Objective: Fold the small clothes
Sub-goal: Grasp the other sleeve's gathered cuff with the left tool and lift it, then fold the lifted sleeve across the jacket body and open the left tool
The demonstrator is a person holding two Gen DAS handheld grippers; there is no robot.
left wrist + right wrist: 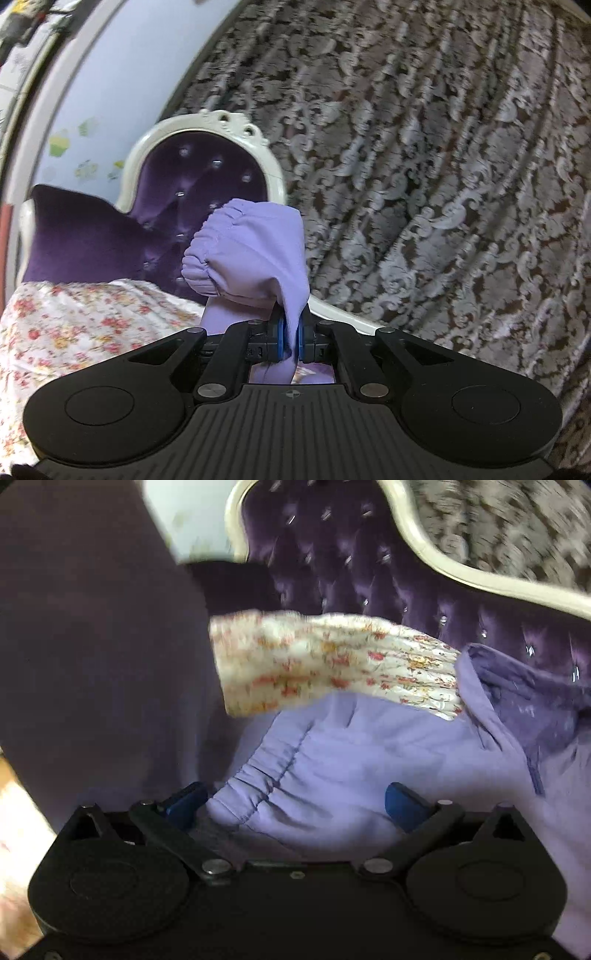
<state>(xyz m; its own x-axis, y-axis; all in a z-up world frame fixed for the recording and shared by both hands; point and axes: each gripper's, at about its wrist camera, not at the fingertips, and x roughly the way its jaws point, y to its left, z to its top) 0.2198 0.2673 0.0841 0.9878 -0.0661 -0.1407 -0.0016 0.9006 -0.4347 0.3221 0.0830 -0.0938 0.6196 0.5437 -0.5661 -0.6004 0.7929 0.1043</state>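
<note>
The left tongs [291,341] are clamped on a lilac garment [255,251], lifted before the purple sofa [207,173]. The right tongs [295,805] gape wide, and the garment's gathered waistband [266,771] lies just beyond and between their tips, running far-right. It looks soft and wrinkled. A floral cloth [332,661] lies farther off.

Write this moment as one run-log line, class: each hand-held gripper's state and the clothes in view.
left hand-held gripper: shut on lilac garment | right hand-held gripper: open over lilac garment | floral garment: on purple sofa
</note>
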